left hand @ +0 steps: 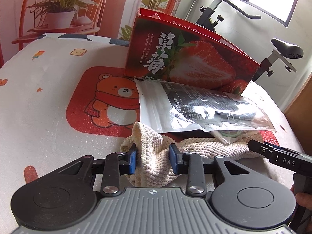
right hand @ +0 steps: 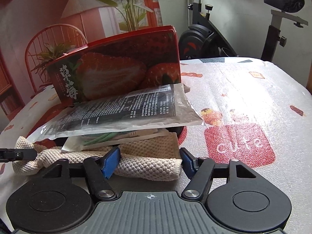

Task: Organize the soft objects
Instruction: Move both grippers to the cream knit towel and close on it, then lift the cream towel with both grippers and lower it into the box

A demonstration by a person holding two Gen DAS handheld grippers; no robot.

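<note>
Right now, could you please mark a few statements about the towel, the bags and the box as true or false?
1. The left gripper has a bunched part of the towel between its pads. True.
2. The plastic bag lies under the towel. False: the bag lies on top of the towel.
3. The strawberry box stands behind the bag. True.
4. The right gripper points at bare tablecloth, away from the towel. False: its pads straddle the folded end of the towel.
5. The box is lying flat with the towel draped over it. False: it stands upright, and the towel lies in front of it.
</note>
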